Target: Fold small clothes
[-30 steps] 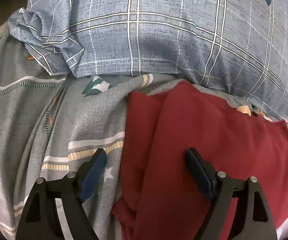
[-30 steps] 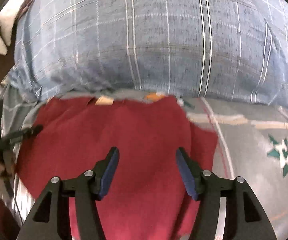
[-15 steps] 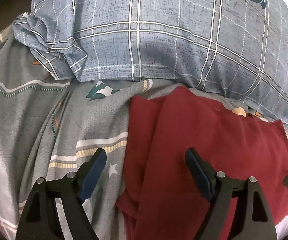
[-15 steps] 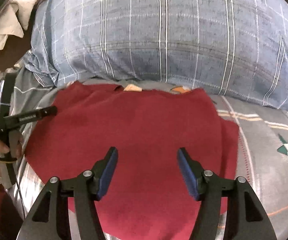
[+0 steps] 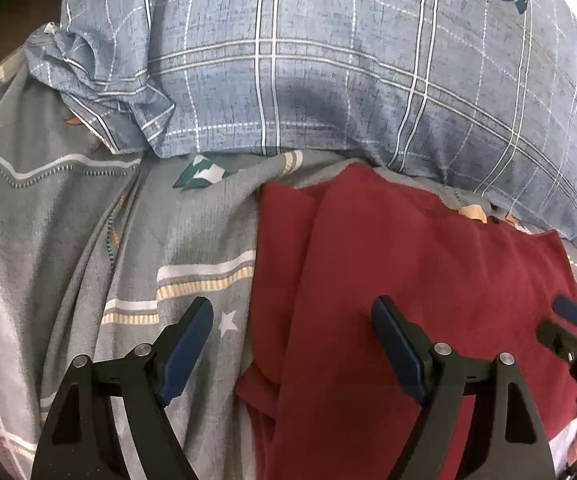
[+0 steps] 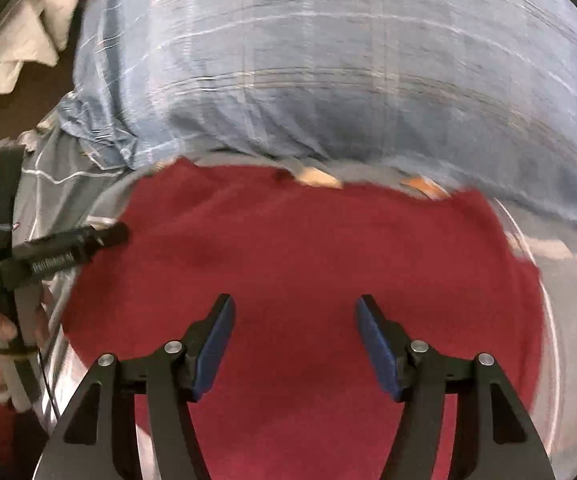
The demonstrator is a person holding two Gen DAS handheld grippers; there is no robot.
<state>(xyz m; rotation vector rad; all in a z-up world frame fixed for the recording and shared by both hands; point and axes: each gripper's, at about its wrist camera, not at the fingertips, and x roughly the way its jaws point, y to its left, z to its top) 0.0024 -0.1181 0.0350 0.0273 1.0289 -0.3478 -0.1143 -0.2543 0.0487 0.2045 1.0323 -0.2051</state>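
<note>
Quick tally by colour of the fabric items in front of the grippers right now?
Red garment: 1
Blue plaid pillow: 1
Grey patterned bedsheet: 1
White cloth, top left of the right wrist view: 1
Total: 4

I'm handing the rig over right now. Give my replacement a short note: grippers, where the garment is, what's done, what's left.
Left gripper: open, empty, straddling the left edge of the red garment.
Right gripper: open, empty, over the middle of the garment; that view is blurred.
Garment: on the grey bedsheet, just below the blue plaid pillow.
Done: its left side looks already folded over, a layered strip showing there.
Left: nothing is gripped yet; probably take an edge and finish the fold.
</note>
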